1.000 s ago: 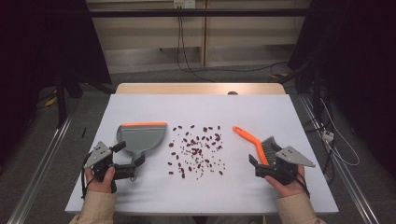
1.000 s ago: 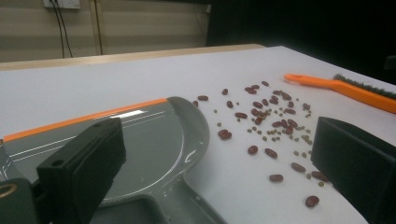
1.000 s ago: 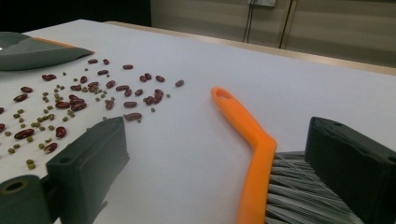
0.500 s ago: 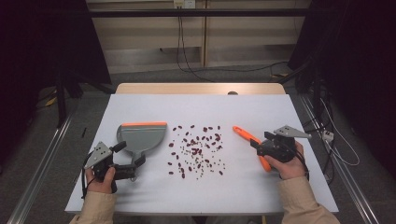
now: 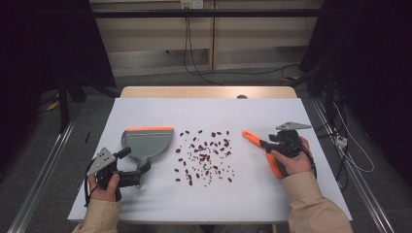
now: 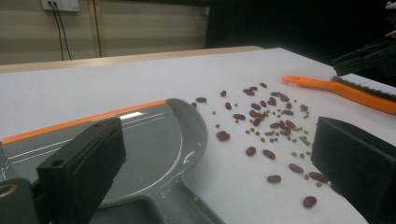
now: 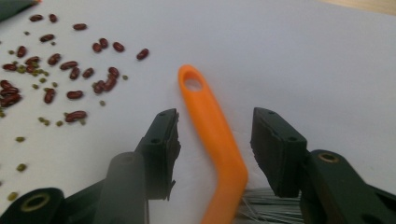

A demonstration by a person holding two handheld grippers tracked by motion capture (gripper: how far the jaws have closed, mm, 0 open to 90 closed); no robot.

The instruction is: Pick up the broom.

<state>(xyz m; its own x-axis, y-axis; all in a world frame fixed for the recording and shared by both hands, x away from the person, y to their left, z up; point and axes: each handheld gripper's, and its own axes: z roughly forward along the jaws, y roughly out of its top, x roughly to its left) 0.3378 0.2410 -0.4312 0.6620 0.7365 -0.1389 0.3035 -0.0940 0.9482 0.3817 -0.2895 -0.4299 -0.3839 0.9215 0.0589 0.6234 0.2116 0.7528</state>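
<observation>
From above, a white table (image 5: 145,111) stands on a grey floor with dark curtains at both sides; beans (image 5: 204,156) lie scattered mid-table, clear board all round. The left gripper (image 5: 138,174) rests at the near left edge, beside a grey dustpan (image 5: 148,143). Along the left gripper's jaws, they stand released over the dustpan's handle (image 6: 159,205). Along the right gripper (image 7: 215,140), its jaws have just been closing, the orange brush handle (image 7: 212,135) between them, pads not yet touching
</observation>
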